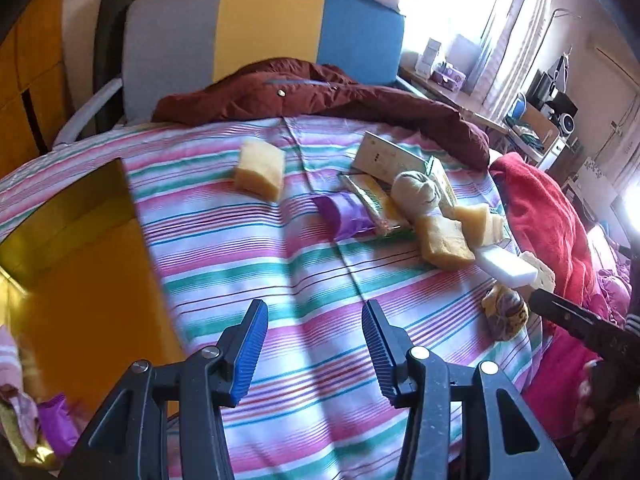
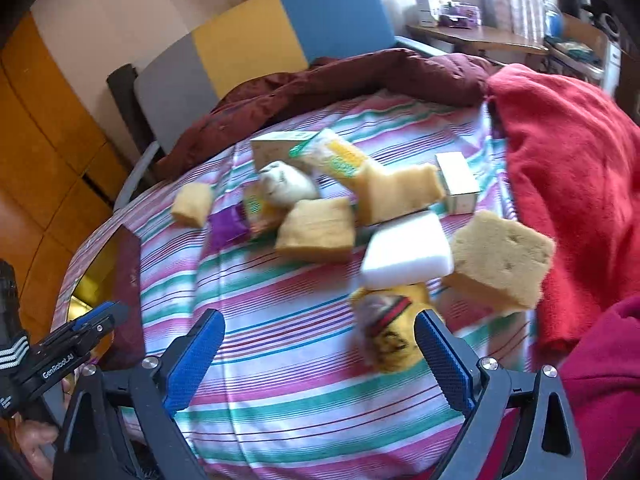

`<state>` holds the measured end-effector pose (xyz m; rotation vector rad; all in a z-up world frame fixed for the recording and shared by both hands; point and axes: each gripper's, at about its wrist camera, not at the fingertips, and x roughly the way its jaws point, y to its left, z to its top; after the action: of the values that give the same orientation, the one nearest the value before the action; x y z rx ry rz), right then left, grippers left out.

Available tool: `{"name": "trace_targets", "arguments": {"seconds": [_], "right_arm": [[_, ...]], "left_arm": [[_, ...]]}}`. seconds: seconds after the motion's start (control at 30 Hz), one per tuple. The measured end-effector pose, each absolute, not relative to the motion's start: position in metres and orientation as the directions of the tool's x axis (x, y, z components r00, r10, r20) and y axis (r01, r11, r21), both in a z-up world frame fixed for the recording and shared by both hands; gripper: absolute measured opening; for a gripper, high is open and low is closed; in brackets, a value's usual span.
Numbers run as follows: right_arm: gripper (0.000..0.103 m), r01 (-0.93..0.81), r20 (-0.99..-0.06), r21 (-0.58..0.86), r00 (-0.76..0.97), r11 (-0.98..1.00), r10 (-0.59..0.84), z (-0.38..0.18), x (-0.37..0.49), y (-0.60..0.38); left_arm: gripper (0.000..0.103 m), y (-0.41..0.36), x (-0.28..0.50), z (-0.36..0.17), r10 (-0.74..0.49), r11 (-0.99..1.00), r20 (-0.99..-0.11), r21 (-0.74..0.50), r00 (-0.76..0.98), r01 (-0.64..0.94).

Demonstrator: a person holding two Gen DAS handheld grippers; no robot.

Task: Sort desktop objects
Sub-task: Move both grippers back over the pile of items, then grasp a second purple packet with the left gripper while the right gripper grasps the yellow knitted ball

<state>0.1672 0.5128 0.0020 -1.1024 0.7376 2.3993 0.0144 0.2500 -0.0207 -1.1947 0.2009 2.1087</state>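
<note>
My right claw (image 2: pixel 320 356) is wide apart, empty. The yellow soft toy (image 2: pixel 390 334) looks squishy; I'd pinch its middle.

White lettering reading "GenRobot.AI" runs along the black body of the left gripper (image 2: pixel 94 320) at the lower left of the right wrist view; print on the boxes and packets is too blurred to read.
</note>
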Motion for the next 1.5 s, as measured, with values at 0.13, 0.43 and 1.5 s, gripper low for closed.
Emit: {"name": "trace_targets", "arguments": {"seconds": [0.13,0.43,1.5], "right_arm": [[0.097,-0.564,-0.780,0.311,-0.611,-0.765,0.134,-0.003,0.172,0.522],[0.097,-0.529,-0.743,0.405,-0.665,-0.746,0.068,-0.008,0.176,0.529],[0.086,-0.610,-0.813,0.395,-0.580,-0.687,0.047,-0.030,0.166,0.545]], "left_arm": [[0.048,0.276,0.002,-0.029,0.480,-0.752,-0.817,-0.197,-0.318,-0.629],[0.048,0.326,-0.045,-0.052,0.481,-0.792,-0.839,-0.290,-0.256,-0.537],[0.040,0.360,-0.050,-0.086,0.385,-0.793,-0.859,-0.121,-0.337,-0.596]]}}
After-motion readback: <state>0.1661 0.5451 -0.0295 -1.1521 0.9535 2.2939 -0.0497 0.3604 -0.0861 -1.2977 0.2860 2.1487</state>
